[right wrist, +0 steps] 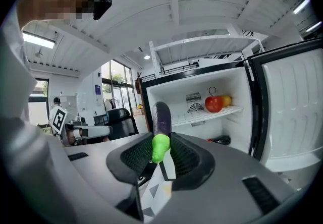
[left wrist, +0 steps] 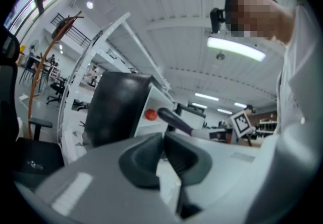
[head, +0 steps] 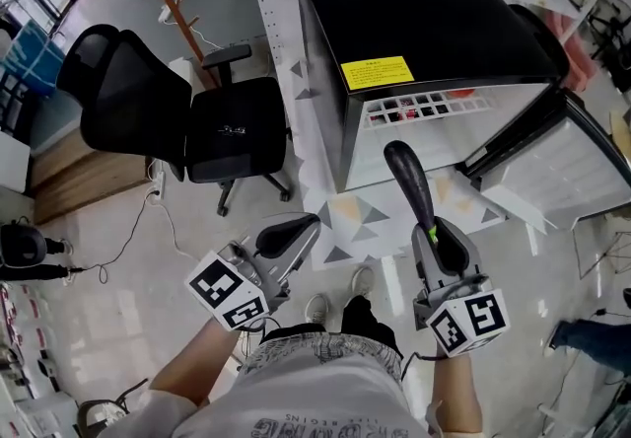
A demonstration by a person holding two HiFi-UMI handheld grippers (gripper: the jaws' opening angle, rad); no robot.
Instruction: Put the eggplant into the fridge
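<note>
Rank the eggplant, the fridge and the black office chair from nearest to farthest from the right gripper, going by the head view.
1. eggplant, clamped in the right gripper, pointing ahead.
2. fridge, straight ahead, door open on the right.
3. office chair, off to the left.

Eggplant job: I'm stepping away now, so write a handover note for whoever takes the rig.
Right gripper: jaws shut on the eggplant at its green end, pointing at the fridge.
Left gripper: jaws together, empty.
Done: eggplant picked up, fridge door open.
Left: carry the eggplant in, set it down, release.
</note>
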